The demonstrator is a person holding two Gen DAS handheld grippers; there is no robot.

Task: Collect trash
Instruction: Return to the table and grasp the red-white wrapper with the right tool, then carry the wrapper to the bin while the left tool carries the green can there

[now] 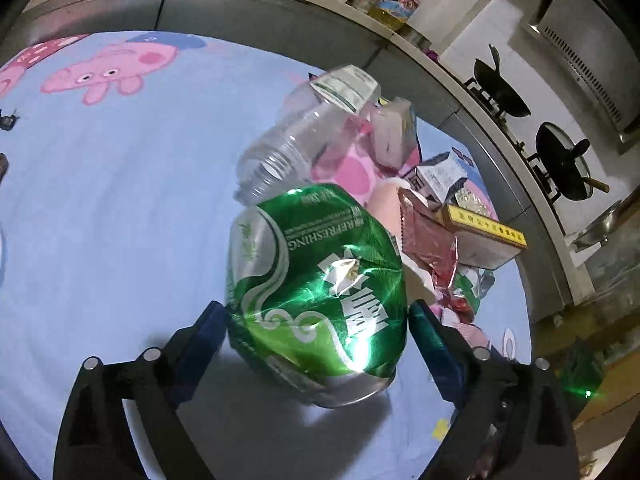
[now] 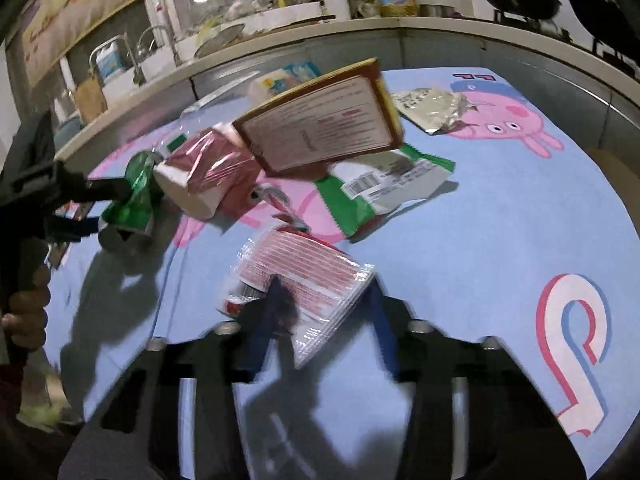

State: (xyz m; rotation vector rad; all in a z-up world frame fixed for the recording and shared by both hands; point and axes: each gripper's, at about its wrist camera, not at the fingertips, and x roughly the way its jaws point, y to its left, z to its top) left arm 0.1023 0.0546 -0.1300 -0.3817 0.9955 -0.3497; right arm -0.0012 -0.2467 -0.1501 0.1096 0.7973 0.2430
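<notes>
While left tongs (image 1: 316,312) stand wide around crushed green can (image 1: 316,276) | right tongs (image 2: 322,300) narrowed on pink-striped packet (image 2: 320,276) | blue-clothed desk (image 1: 120,200)

We see a dented can (image 1: 316,296) lying on the table cloth (image 1: 120,200), between the fingers of the left gripper (image 1: 318,320). Behind it lies an empty bottle (image 1: 304,136), to its right a heap of wrappers and boxes (image 1: 448,216). Nearer the right gripper (image 2: 324,292), a packet (image 2: 308,284) sits between its fingers.
</notes>
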